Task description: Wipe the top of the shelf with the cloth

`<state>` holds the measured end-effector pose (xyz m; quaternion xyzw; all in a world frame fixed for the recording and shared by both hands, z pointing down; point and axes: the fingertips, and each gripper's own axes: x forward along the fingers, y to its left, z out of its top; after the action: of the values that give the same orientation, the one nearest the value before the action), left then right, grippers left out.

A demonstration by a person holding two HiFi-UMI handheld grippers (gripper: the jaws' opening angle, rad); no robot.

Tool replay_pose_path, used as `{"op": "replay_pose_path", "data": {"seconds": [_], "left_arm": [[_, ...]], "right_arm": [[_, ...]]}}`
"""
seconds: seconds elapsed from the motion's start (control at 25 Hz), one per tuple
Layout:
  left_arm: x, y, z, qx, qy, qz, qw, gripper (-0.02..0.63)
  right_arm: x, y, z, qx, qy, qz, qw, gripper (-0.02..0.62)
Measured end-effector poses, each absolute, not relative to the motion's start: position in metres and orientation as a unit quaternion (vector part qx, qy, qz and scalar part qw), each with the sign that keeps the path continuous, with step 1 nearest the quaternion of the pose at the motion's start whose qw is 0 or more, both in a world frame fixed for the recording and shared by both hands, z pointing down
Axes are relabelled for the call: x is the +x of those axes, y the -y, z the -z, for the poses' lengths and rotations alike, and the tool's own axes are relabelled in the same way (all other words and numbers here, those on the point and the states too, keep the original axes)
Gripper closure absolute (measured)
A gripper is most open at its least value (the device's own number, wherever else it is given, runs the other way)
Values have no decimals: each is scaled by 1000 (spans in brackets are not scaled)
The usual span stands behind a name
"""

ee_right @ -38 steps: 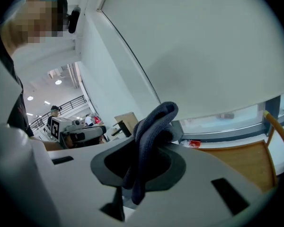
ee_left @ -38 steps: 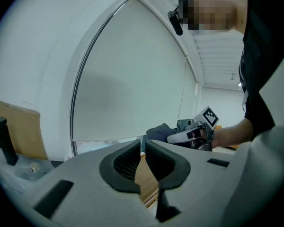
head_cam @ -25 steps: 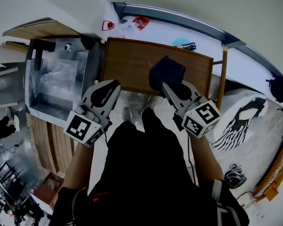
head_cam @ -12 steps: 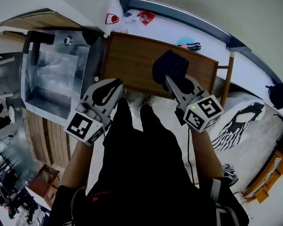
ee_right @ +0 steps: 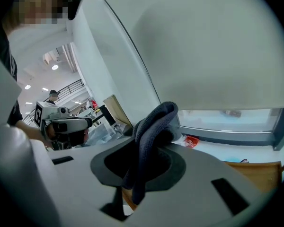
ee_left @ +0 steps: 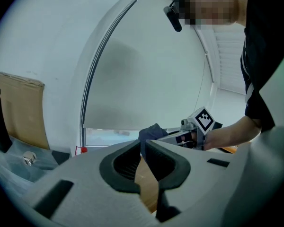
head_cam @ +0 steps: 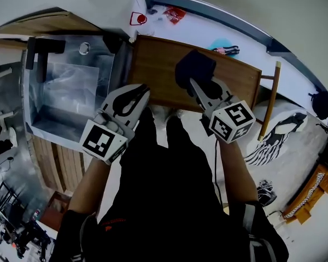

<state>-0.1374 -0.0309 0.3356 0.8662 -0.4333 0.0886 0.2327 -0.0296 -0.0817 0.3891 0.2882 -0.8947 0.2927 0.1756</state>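
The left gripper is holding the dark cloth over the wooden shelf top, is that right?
No. The right gripper holds the dark cloth over the wooden shelf top; the right gripper view shows it pinched between those jaws. The left gripper is shut on nothing.

Grey, marker-tagged left claw [head_cam: 143, 90], right claw [head_cam: 198, 85]; black clothes [head_cam: 164, 190]

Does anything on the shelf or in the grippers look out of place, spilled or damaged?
Nothing stands out. The wooden shelf top shows no spill or damage. The dark cloth is bunched in the jaws of the right gripper, over the shelf. The left gripper holds nothing, its jaws nearly together.
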Motion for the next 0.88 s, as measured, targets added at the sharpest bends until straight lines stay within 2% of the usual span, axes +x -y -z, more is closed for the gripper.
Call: {"op": "replay_pose_path", "data": {"seconds": [0.88], "left_arm": [[-183, 41, -372, 853, 442, -96, 261, 566]], "right_arm": [[-161, 136, -497, 259, 887, -310, 223, 537]]}}
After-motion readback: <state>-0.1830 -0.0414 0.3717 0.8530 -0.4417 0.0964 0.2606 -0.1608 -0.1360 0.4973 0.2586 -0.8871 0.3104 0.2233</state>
